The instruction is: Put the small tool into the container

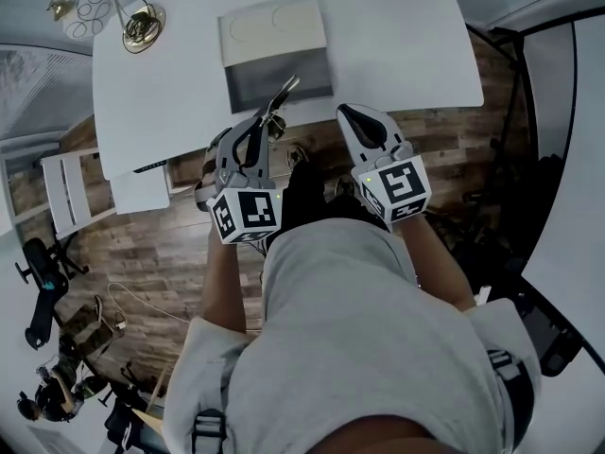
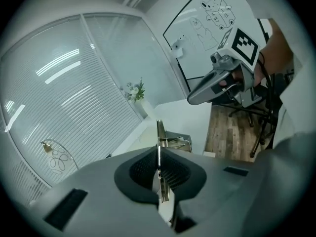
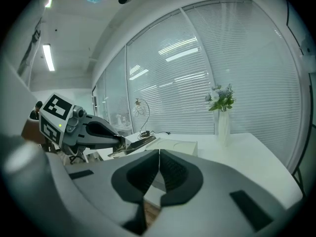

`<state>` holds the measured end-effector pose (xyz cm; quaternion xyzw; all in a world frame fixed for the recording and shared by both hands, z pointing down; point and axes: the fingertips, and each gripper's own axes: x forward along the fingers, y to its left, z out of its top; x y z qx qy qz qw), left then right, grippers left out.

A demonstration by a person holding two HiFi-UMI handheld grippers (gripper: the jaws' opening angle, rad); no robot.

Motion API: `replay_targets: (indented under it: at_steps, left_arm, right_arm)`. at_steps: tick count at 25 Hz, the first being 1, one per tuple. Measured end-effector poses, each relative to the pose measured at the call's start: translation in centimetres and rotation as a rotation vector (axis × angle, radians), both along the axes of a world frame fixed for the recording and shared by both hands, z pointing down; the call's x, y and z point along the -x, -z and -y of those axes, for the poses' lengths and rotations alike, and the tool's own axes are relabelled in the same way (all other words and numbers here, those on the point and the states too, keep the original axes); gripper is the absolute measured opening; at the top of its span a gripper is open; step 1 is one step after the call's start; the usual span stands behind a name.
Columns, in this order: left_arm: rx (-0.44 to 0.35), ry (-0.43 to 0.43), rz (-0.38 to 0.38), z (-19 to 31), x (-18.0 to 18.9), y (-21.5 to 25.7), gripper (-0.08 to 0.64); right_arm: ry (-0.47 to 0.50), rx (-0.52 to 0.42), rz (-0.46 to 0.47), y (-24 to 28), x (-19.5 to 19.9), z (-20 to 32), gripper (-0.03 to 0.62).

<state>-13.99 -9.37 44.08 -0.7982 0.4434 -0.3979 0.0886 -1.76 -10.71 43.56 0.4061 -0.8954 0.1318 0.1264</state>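
One slim metal tool (image 1: 282,96), stiff, light and probably slippery, is pinched by its end in the left gripper (image 1: 257,132) at the container's (image 1: 230,81) near edge; the right gripper (image 1: 357,116) is pressed together, empty.

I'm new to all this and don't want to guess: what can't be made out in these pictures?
The small tool: the left gripper view shows it edge-on, with its lower part hidden between the jaws of the left hand-held gripper. Its kind is unclear.
The container: in the head view its inside is dark and small, so its contents cannot be told.
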Motion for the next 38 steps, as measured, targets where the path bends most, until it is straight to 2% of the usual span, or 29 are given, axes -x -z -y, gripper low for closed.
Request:
replay_targets:
  at_steps: [11, 22, 30, 35, 38]
  left_arm:
    - [0.011, -0.09, 0.122, 1.6, -0.2, -2.1, 0.025]
    - [0.039, -0.174, 0.178, 4.1, -1.3, -4.3, 0.025]
    - [0.059, -0.211, 0.222, 6.8, -0.7, -6.5, 0.025]
    - [0.086, -0.236, 0.218, 8.0, -0.9, -7.9, 0.025]
    - [0.094, -0.265, 0.241, 8.6, -1.0, -8.8, 0.025]
  right_arm:
    - [-0.036, 0.023, -0.001, -1.3, -0.2, 1.0, 0.026]
    - [-0.073, 0.046, -0.004, -2.8, -0.5, 3.0, 0.026]
    - [-0.101, 0.07, -0.024, -4.0, -0.3, 5.1, 0.026]
    - [-0.113, 0.09, -0.036, -4.9, -0.3, 6.4, 0.026]
    - [-0.116, 0.103, -0.044, -5.4, -0.1, 7.1, 0.026]
